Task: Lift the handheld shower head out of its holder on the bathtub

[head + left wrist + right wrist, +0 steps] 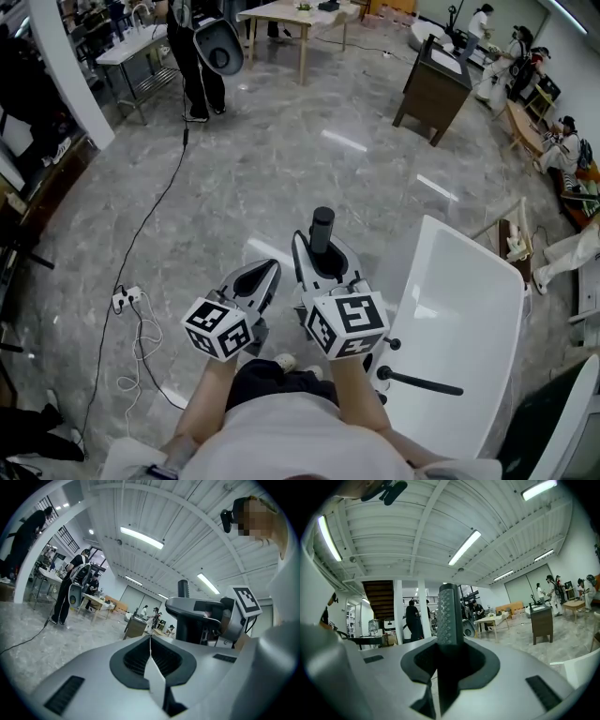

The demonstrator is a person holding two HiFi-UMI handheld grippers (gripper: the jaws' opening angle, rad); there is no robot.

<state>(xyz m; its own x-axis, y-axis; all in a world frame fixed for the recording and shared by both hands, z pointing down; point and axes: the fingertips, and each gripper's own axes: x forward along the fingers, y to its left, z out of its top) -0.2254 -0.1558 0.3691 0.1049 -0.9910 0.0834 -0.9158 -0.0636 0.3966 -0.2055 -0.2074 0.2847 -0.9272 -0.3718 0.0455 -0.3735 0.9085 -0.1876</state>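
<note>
Right tongs [450, 660] are pinching the dark shower head [450, 611] by its dotted handle, which pokes out past the tips, just beside the white bathtub [469, 272] and not touching it (left tongs [150, 641] pressed together, nothing between them)
</note>
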